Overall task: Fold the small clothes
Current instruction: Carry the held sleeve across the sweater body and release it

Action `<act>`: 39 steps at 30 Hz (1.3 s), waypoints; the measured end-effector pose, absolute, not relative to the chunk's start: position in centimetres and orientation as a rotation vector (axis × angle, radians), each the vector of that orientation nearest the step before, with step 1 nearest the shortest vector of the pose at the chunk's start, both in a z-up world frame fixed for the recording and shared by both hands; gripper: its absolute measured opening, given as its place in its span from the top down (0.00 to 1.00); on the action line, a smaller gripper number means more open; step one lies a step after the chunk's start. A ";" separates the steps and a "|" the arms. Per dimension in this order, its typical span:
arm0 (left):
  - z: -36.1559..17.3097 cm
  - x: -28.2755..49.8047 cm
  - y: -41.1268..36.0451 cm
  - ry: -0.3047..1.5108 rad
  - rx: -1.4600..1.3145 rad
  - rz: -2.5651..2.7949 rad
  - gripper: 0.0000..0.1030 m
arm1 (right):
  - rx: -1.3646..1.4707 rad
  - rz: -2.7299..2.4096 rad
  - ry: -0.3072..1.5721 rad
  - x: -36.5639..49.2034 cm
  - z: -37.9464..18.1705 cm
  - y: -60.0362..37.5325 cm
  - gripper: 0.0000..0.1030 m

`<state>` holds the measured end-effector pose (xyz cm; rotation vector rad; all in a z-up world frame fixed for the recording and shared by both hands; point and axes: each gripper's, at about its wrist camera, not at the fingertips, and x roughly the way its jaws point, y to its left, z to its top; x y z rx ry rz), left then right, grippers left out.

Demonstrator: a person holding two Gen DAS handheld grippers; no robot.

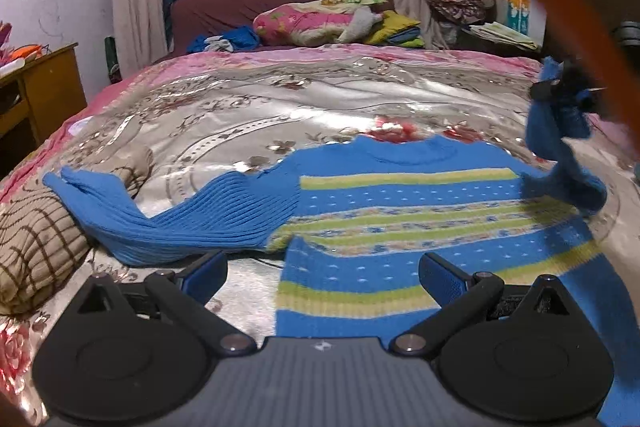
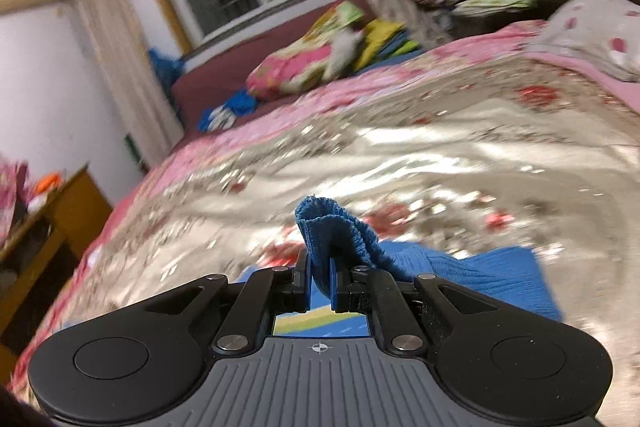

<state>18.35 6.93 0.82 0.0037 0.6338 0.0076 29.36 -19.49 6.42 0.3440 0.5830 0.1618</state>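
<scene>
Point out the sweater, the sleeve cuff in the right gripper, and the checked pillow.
sweater (image 1: 400, 227), left wrist view, striped chest panel.
sleeve cuff (image 2: 328, 227), right wrist view, ribbed end above the pads.
checked pillow (image 1: 36, 247), left wrist view, top face.

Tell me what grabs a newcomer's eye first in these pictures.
The blue sweater with green stripes, spread across the shiny floral bedspread. Its right sleeve is pinched in the shut right gripper and lifted, while the left gripper hovers open over the hem.
</scene>
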 end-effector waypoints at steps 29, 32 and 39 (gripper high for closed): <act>-2.3 18.5 12.4 0.716 -0.089 0.061 0.00 | 0.042 0.344 0.705 31.4 1.1 -3.8 0.92; -2.3 18.4 13.0 0.717 -0.105 0.068 0.00 | 0.007 0.357 0.703 31.5 0.8 -2.5 0.91; -2.5 18.4 14.0 0.717 -0.126 0.084 0.00 | -0.050 0.387 0.721 31.8 -0.6 0.3 0.91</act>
